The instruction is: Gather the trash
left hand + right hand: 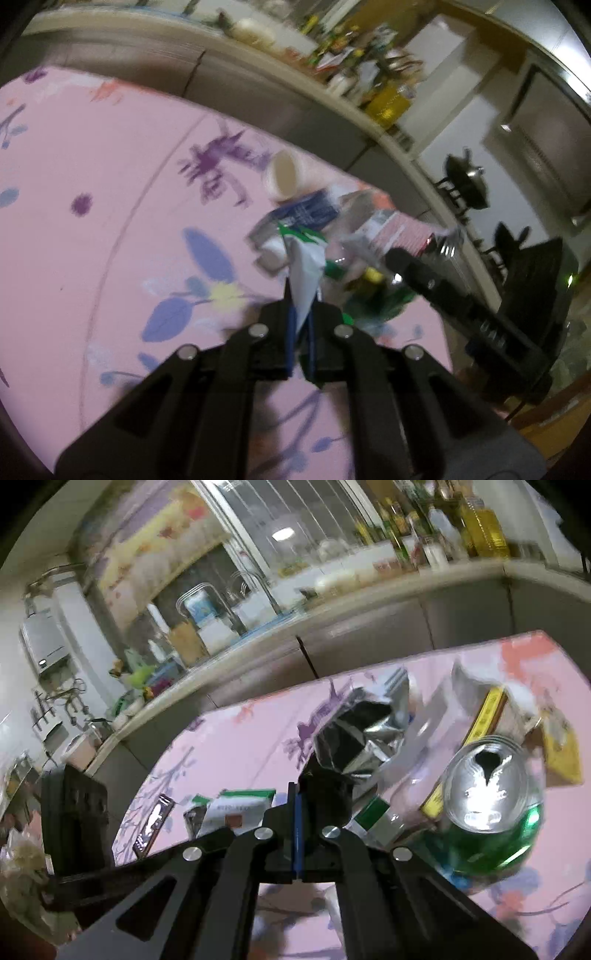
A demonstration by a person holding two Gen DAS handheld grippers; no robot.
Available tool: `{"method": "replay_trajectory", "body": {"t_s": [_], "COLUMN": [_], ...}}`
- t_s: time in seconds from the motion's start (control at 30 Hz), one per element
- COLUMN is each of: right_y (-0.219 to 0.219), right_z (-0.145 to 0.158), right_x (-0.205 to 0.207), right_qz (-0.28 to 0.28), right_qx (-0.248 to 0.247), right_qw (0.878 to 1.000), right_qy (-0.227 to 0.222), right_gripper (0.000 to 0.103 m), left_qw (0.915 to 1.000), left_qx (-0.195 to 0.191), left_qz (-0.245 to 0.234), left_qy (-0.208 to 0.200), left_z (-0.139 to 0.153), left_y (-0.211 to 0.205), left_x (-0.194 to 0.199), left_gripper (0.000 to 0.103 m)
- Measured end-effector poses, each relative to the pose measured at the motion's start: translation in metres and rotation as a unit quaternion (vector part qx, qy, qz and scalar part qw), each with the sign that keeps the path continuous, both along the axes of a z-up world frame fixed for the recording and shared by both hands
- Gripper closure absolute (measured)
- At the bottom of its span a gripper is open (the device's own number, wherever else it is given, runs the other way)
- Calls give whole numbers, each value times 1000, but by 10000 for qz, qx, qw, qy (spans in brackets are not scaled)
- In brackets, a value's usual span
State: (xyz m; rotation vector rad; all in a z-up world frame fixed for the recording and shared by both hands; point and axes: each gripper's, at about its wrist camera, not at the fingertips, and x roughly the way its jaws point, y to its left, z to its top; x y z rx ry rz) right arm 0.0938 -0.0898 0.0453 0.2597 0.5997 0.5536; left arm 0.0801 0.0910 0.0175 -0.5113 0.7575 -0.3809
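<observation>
My left gripper point(300, 314) is shut on a white and green wrapper point(304, 266) and holds it above the pink flowered tablecloth point(110, 221). Beyond it lies a pile of trash: a white paper cup point(283, 176) on its side, a blue packet point(306, 212) and a red-striped box point(400, 230). My right gripper point(298, 805) is shut on a silver foil bag point(358, 734), which stands up from its tips. A green drink can point(493, 805) lies just to its right. A white and green packet point(236, 808) lies to its left.
A yellow and white box point(491, 709) and clear plastic lie behind the can. A phone point(153, 821) rests near the table's left edge. A black chair back point(74, 812) stands beside the table. Grey kitchen cabinets point(369, 635) and a cluttered counter run behind.
</observation>
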Motion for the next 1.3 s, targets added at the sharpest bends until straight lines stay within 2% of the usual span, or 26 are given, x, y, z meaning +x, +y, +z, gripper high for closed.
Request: {"method": "replay_trajectory", "body": {"t_s": [0.1, 0.27, 0.4, 0.57, 0.6, 0.77, 0.9, 1.0, 1.07, 1.17, 1.2, 1.23, 1.27, 1.3], "right_y": [-36, -129, -220, -305, -322, -378, -404, -410, -412, -411, -410, -411, -411, -410], "right_z": [10, 7, -5, -25, -33, -75, -114, -128, -130, -130, -130, -128, -127, -124], "right_x": [-14, -35, -55, -63, -60, -37, -17, -12, -7, -1, -1, -3, -3, -4], "right_qz": [-334, -1310, -2229, -2931, -3006, -2978, -2756, -2623, -2536, -2430, -2404, -2401, -2379, -2378], "right_qx": [124, 289, 494, 605, 678, 1076, 1811, 1934, 1930, 1971, 1986, 1989, 1995, 1954], "right_qw": [9993, 9909, 9736, 9536, 9503, 9412, 9257, 9197, 9209, 9194, 9198, 9203, 9229, 9252], "right_qy": [-151, -110, 43, 316, 452, 1175, 1853, 2189, 2244, 2385, 2382, 2362, 2279, 2219], "right_gripper": [103, 103, 103, 103, 103, 103, 103, 103, 102, 93, 81, 64, 54, 39], "left_qw": [9992, 9932, 9820, 9653, 9600, 9443, 9339, 9320, 9352, 9379, 9397, 9414, 9437, 9452], "left_qx": [69, -13, 102, 222, 266, 701, 1158, 1200, 1189, 1243, 1196, 1108, 1024, 1016], "left_qz": [-304, -1119, -1851, -2594, -2780, -3213, -3342, -3258, -3143, -3094, -3066, -3056, -3027, -2997], "left_qy": [-250, -306, -359, -221, -185, -53, 520, 1038, 1118, 957, 924, 898, 854, 807], "left_z": [22, 39, 43, 36, 32, 6, -35, -60, -69, -69, -69, -69, -66, -65], "left_y": [-29, -109, -199, -311, -337, -428, -474, -484, -483, -481, -477, -473, -470, -469], "left_x": [3, 26, 49, 79, 85, 107, 128, 140, 145, 143, 142, 140, 140, 141], "left_gripper": [98, 98, 98, 98, 98, 98, 94, 83, 76, 58, 51, 47, 45, 41]}}
